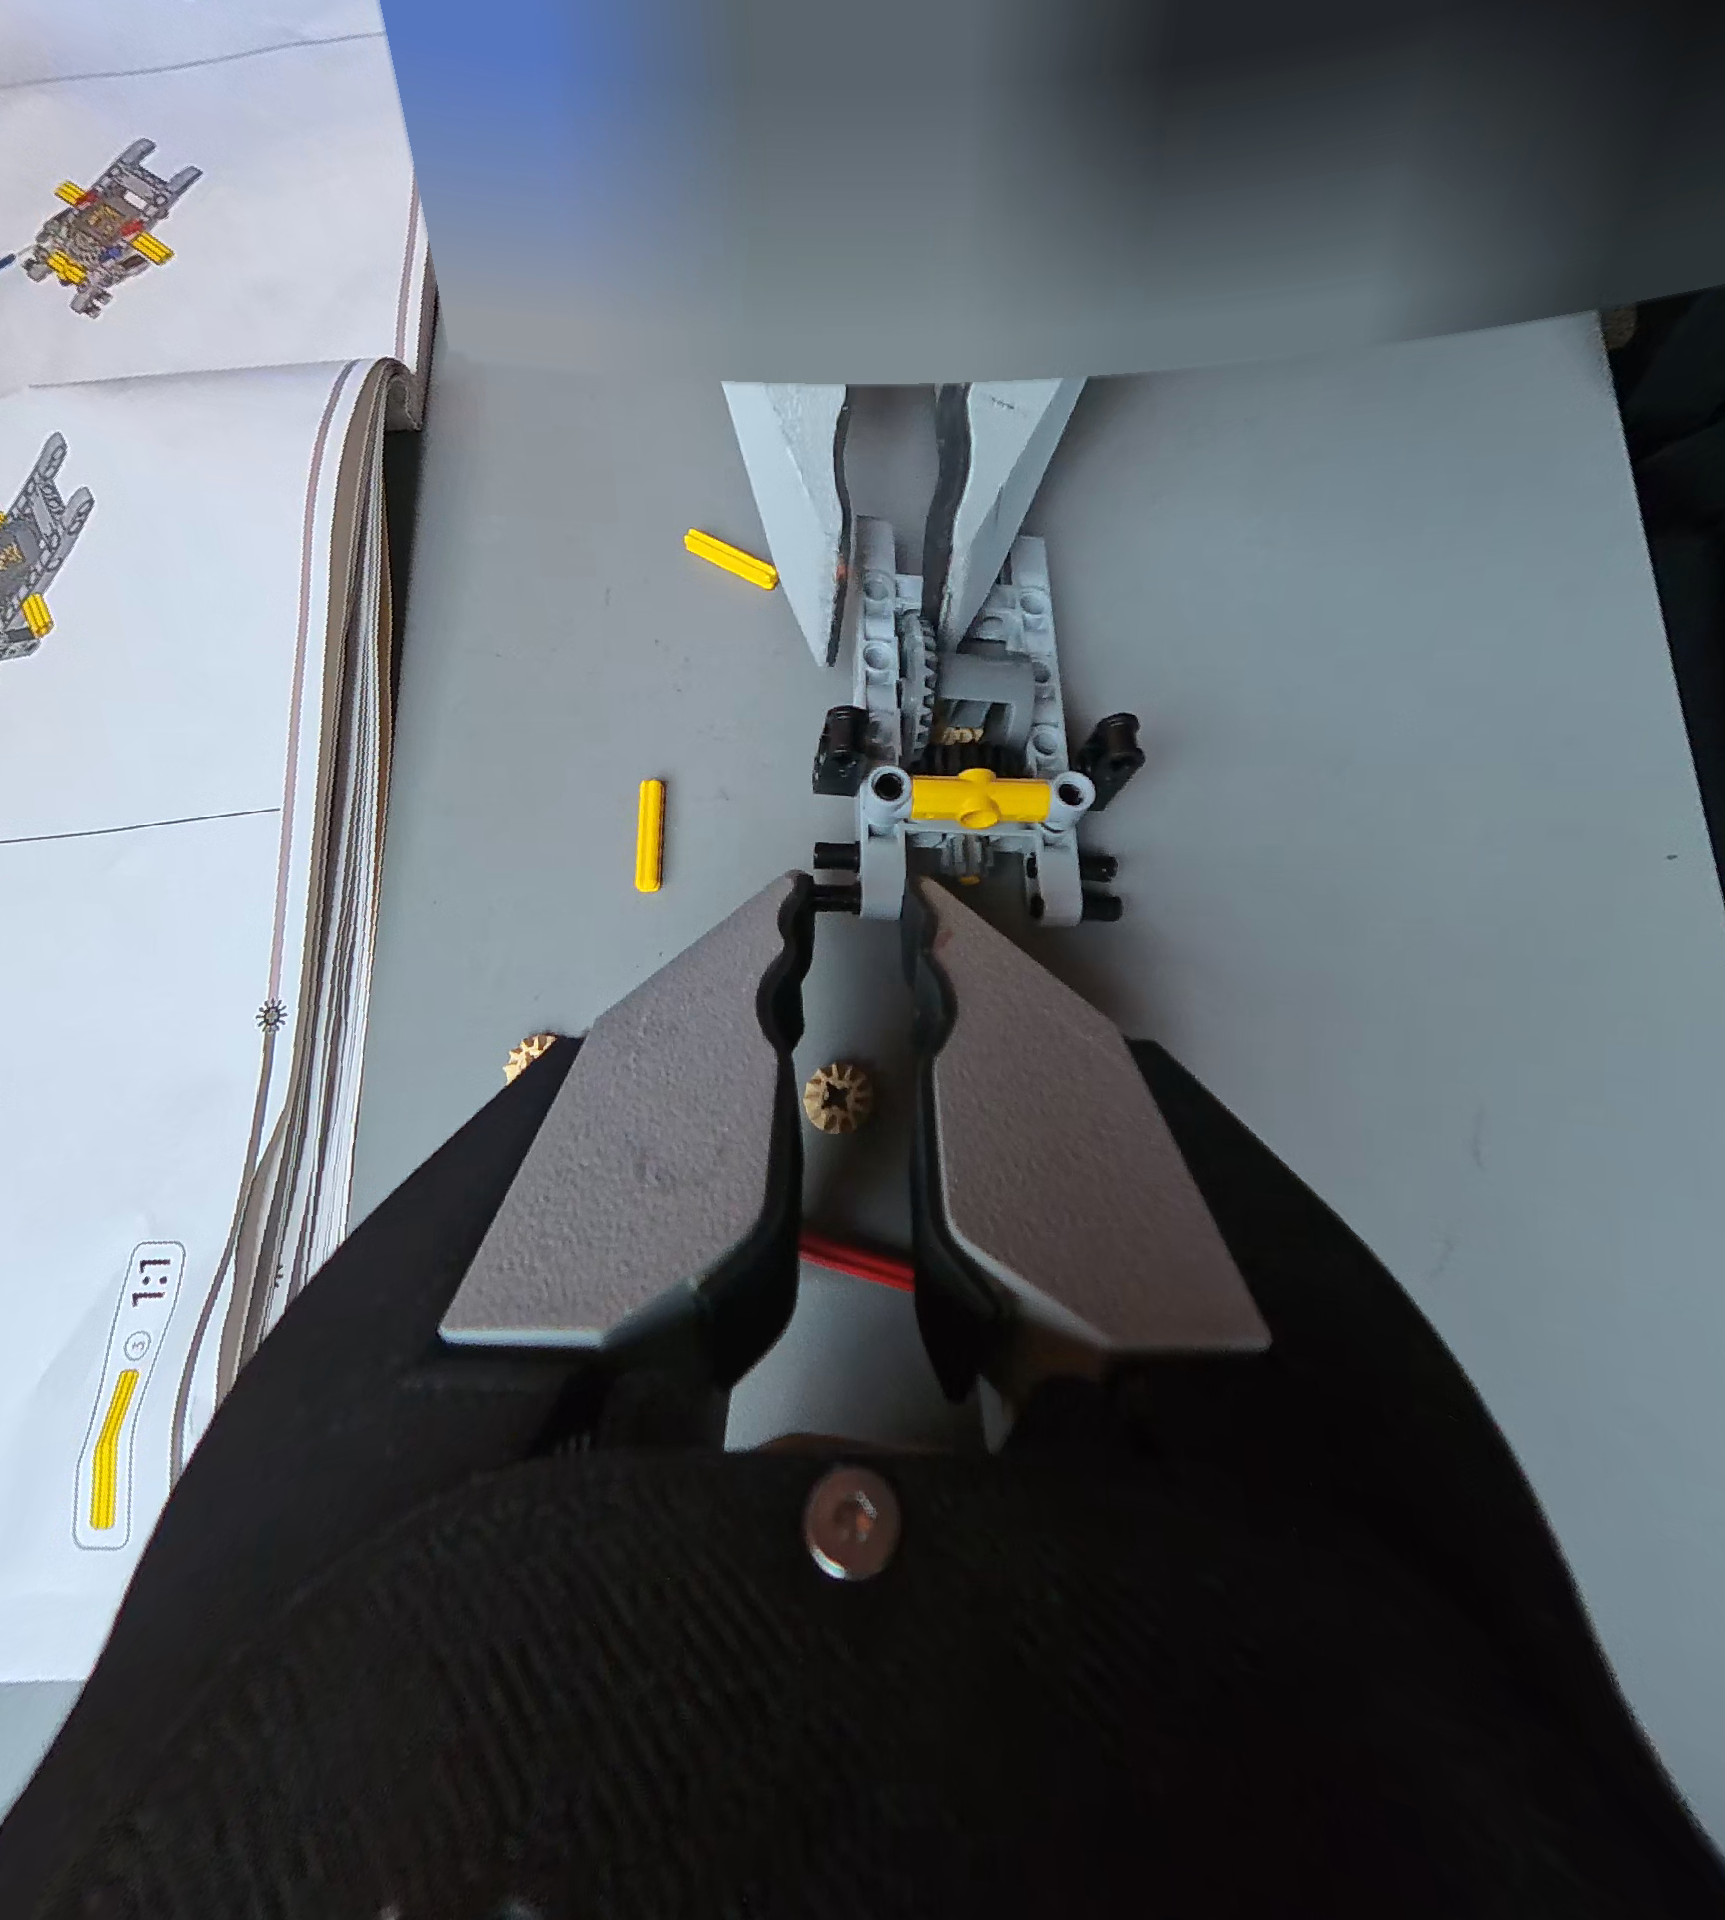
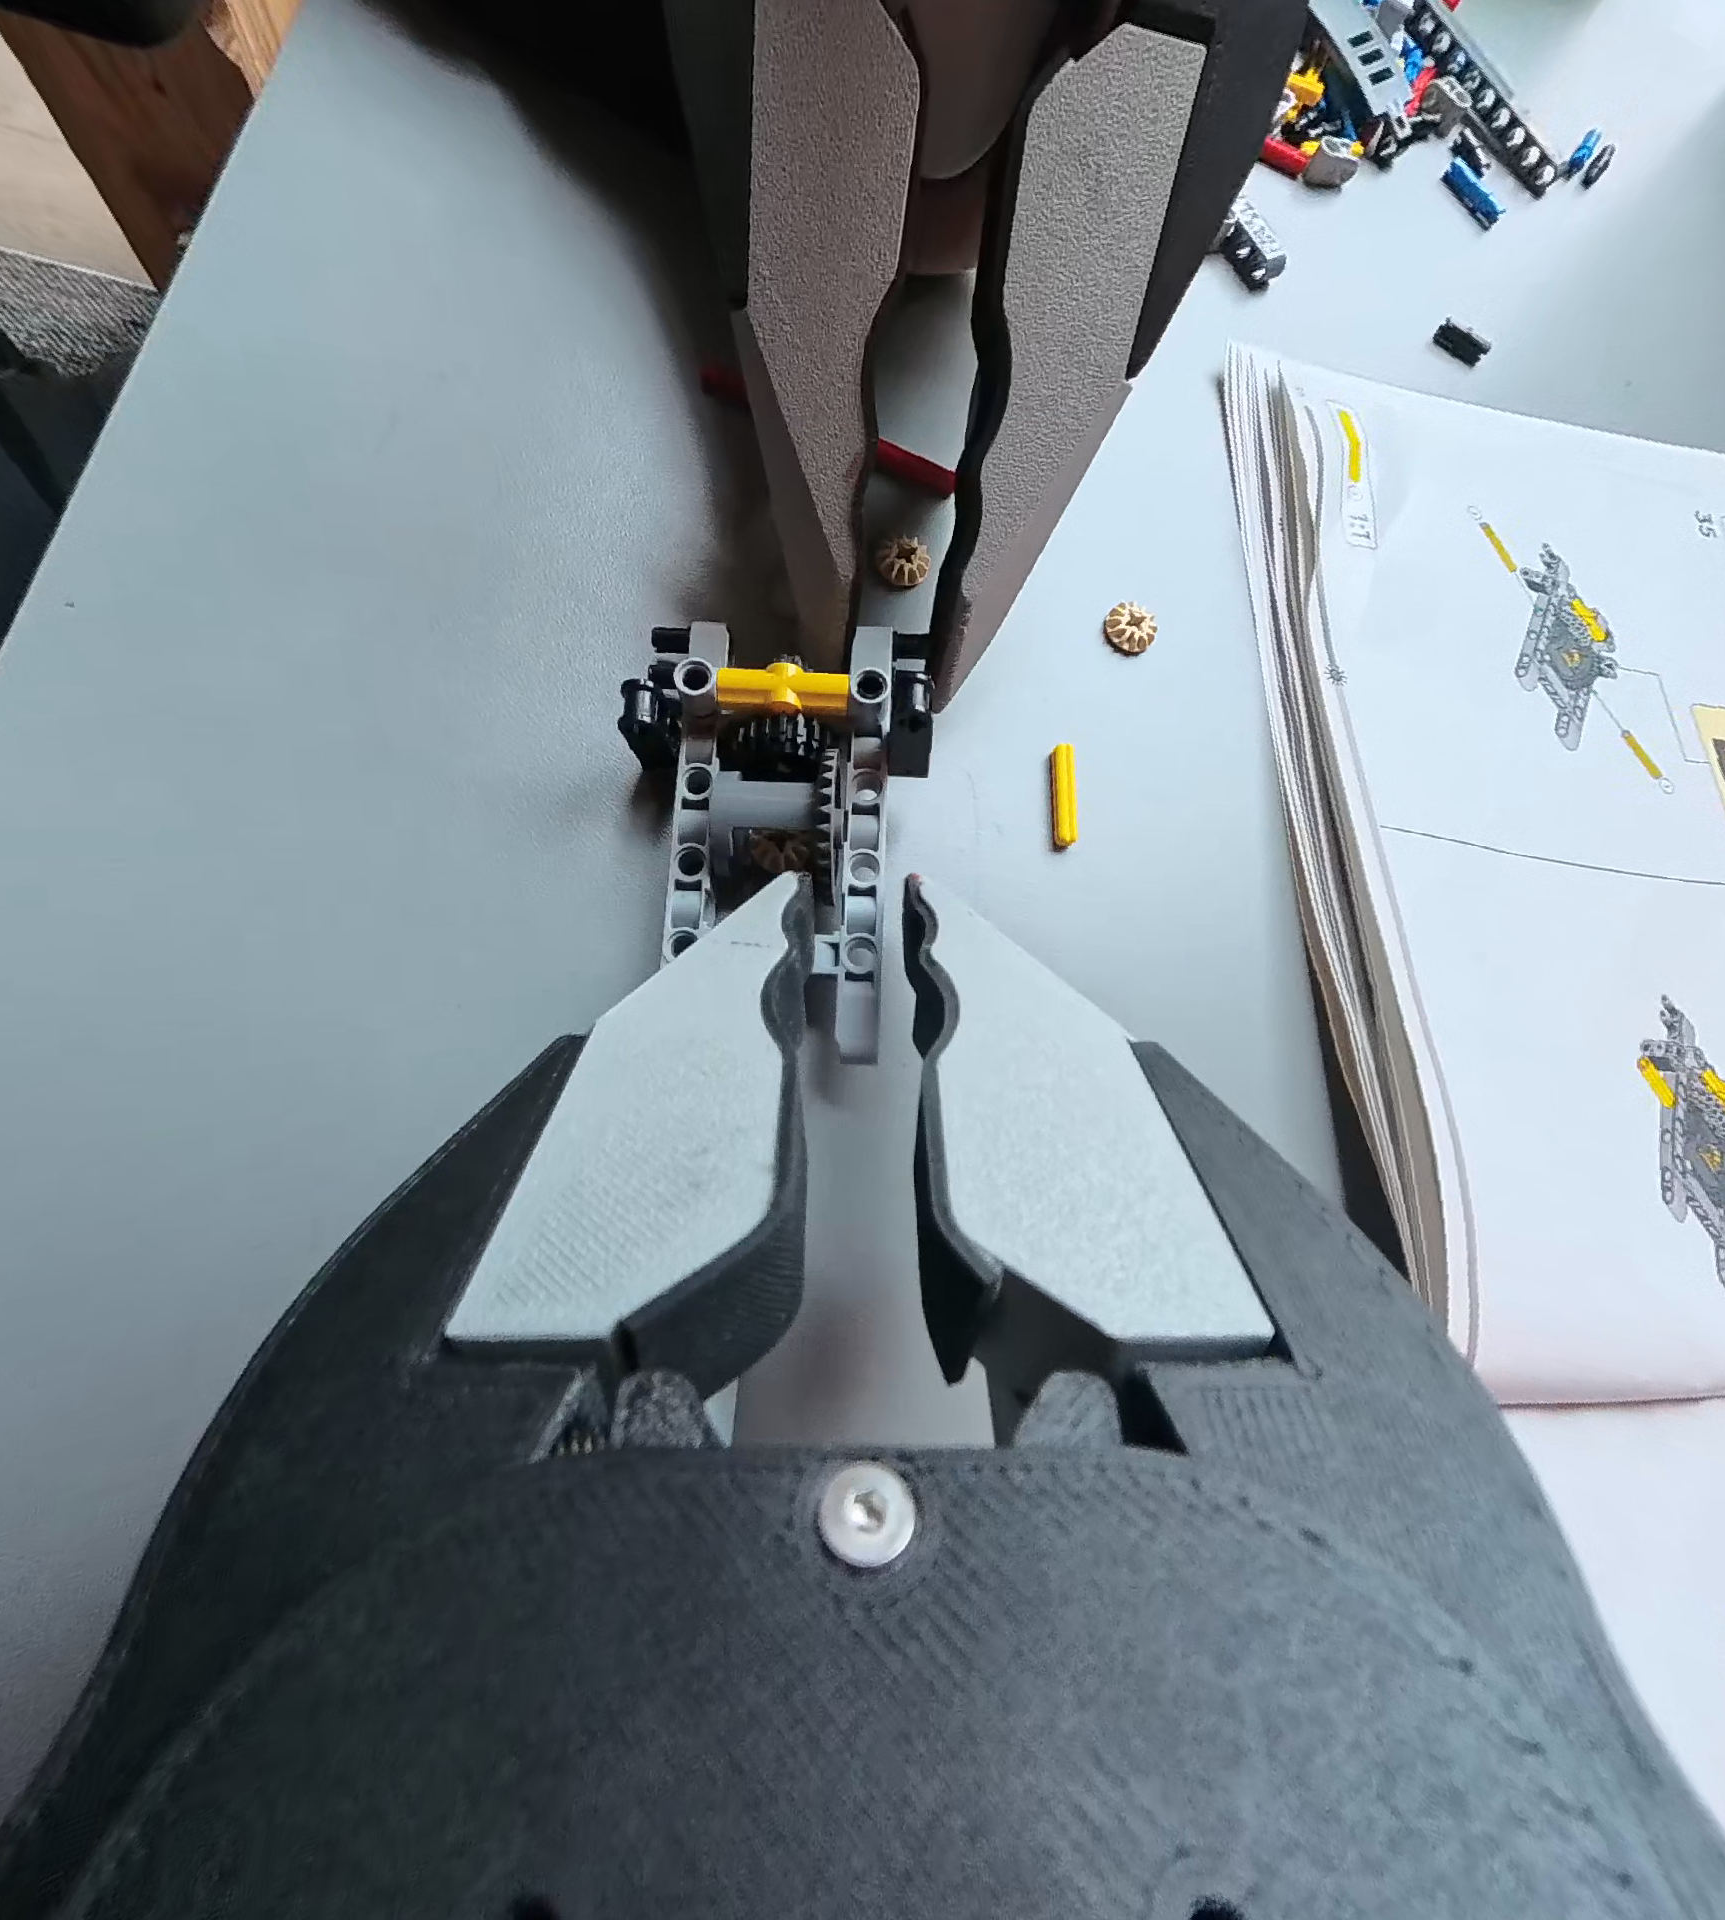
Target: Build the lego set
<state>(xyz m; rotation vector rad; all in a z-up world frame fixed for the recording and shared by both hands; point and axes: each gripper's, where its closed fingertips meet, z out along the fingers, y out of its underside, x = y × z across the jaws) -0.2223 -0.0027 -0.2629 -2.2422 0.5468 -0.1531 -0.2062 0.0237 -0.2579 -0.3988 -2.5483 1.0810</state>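
**Left wrist view: both grippers on the frame, axle step still open**

Lego assembly point(image 1: 962, 717) = grey beam frame w/ gears inside and a yellow connector point(image 1: 977, 798) across one end. It lies flat mid-table point(image 1: 1357, 935), between the two grippers.

Left gripper point(image 1: 858, 894) is at the connector end, fingers narrow, straddling one grey beam tip and its black pin. Can't tell if it's actually clamped. Right gripper point(image 2: 850, 883) is at the opposite end, fingers narrow around the other tip of a beam, w/ a visible gap on one side, so prob. not gripping yet.

Step, as I judge it: bracing the frame before adding parts. Loose yellow axles point(image 1: 649, 834) point(image 1: 730, 558) lie just beside the frame, tan bevel gears point(image 1: 838, 1096) point(image 1: 531, 1055) and a red axle point(image 1: 853, 1262) sit near the left gripper. Instruction booklet point(image 1: 110, 727) is open at pages w/ yellow pieces going into the frame.

Next move calls for one gripper holding the frame firm while the other lets go, picks an axle and lines it up w/ a beam hole. Small part, needs a precise pinch.

Views differ: only the left view shows the second yellow axle. Only the right view shows the pile of loose parts point(image 2: 1409, 104) at the table's far corner.
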